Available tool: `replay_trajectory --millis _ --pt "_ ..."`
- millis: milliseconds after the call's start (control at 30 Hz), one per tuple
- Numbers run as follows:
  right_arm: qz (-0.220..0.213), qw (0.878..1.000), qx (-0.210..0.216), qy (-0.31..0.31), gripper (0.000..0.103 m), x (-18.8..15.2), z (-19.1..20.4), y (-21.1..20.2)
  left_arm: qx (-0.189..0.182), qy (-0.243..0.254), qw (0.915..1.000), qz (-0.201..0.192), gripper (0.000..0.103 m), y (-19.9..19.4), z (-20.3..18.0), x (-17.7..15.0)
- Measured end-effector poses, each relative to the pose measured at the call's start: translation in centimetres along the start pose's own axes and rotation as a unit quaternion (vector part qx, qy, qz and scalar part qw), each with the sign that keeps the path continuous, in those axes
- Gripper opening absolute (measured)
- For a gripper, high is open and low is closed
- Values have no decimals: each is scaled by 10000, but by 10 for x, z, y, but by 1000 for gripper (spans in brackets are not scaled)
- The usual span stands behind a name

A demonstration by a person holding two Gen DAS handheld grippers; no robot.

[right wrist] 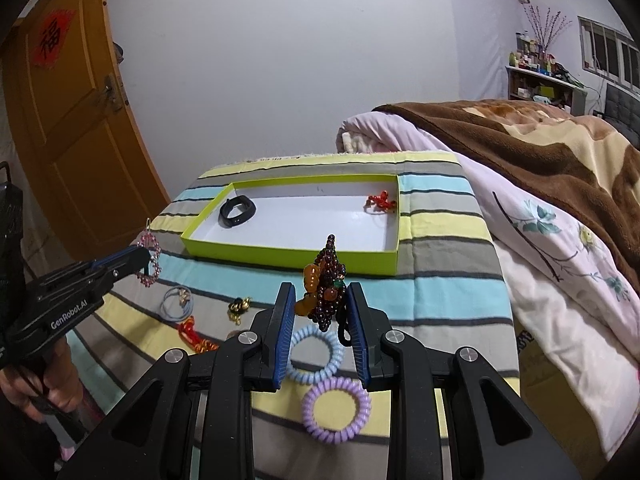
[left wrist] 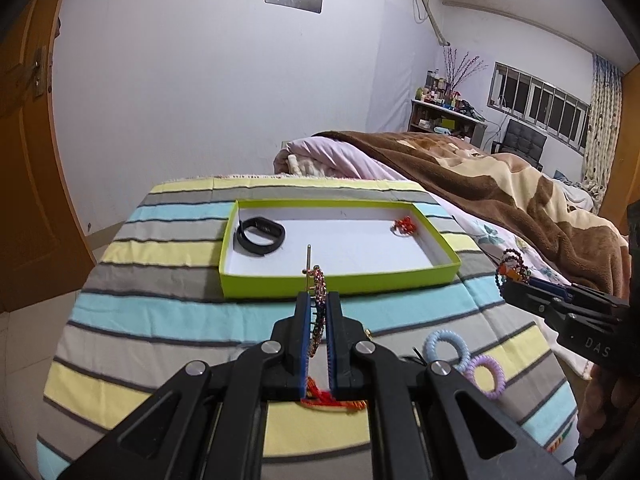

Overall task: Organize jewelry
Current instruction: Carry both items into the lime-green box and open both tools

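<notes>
A lime-green box (left wrist: 340, 280) (right wrist: 280, 254) with a white floor stands on the striped cloth. In it lie a black wristband (left wrist: 260, 236) (right wrist: 237, 211) at the left and a red bead piece (left wrist: 404, 226) (right wrist: 382, 201) at the right. My left gripper (left wrist: 318, 300) (right wrist: 148, 258) is shut on a pink beaded hoop earring (left wrist: 319, 292) (right wrist: 150, 264), held above the cloth in front of the box. My right gripper (right wrist: 320, 304) (left wrist: 506, 282) is shut on a dark bead bracelet with amber beads (right wrist: 326, 288) (left wrist: 510, 266), held above the cloth.
On the cloth lie a blue coil hair tie (right wrist: 316, 354) (left wrist: 446, 346), a purple coil hair tie (right wrist: 336, 410) (left wrist: 486, 374), a grey hair band (right wrist: 176, 304), a gold and black piece (right wrist: 239, 307) and a red knotted cord (right wrist: 196, 336) (left wrist: 328, 398). A bed with blankets (left wrist: 500, 184) lies to the right.
</notes>
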State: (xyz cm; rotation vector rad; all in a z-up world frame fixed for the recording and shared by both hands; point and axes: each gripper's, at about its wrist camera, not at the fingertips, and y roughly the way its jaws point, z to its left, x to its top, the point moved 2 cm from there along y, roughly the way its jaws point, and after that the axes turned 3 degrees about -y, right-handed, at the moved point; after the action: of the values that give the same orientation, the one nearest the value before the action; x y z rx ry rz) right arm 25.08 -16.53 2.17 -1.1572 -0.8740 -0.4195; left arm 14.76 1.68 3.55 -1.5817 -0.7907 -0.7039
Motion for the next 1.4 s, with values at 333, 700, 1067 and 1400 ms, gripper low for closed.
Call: replay_trajectory --millis 333,700,1067,1400 --pt "86 9998 -91 -133 27 23 -5 37 116 -44 9999 -41 7 34 24 24" --pt "253 9991 -249 -230 27 53 -22 97 267 17 9996 111 7 86 42 40" --pt "700 9966 -432 -69 27 54 -46 147 332 -19 9984 463 7 121 51 34" --pt "759 9959 -435 -225 28 52 -44 151 445 -100 9972 595 8 131 57 31"
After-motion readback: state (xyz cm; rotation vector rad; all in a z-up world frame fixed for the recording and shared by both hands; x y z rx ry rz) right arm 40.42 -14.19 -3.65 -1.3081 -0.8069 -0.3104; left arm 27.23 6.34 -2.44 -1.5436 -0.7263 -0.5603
